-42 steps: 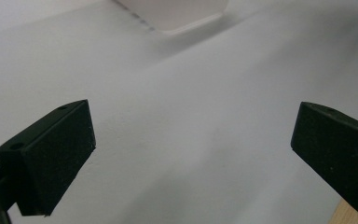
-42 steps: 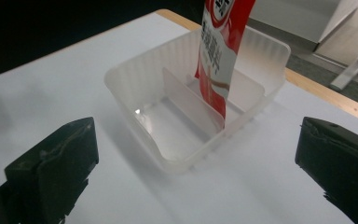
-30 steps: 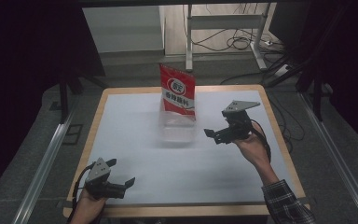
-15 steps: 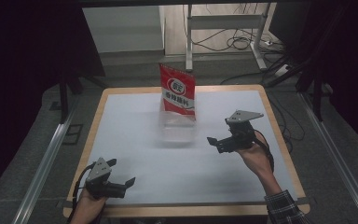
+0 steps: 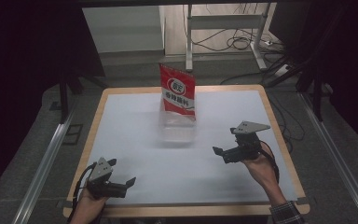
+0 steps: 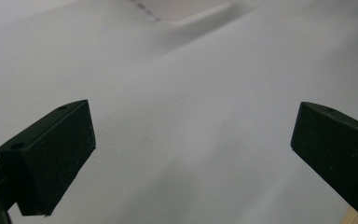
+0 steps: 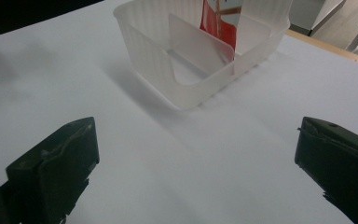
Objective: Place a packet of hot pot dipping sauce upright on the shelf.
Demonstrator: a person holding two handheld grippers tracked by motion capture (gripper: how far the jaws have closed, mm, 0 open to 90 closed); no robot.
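High view: the white, matte table (image 5: 135, 140) with a wood rim carries a translucent ribbed plastic bin (image 5: 178, 127) near its middle, rectangular, long axis running away from the person, with 1 divider inside. A glossy red pouch (image 5: 178, 89) stands upright in its far compartment, printed face toward the person. The right gripper (image 5: 220, 151) points left, near the bin, jaws spread wide and empty. The left gripper (image 5: 129, 181) rests at the near edge, equally wide, holding nothing.

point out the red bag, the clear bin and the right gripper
red bag (image 5: 178, 93), high view, on its printed front
clear bin (image 7: 156, 65), right gripper view, on its near wall
right gripper (image 5: 220, 154), high view, between its fingertips
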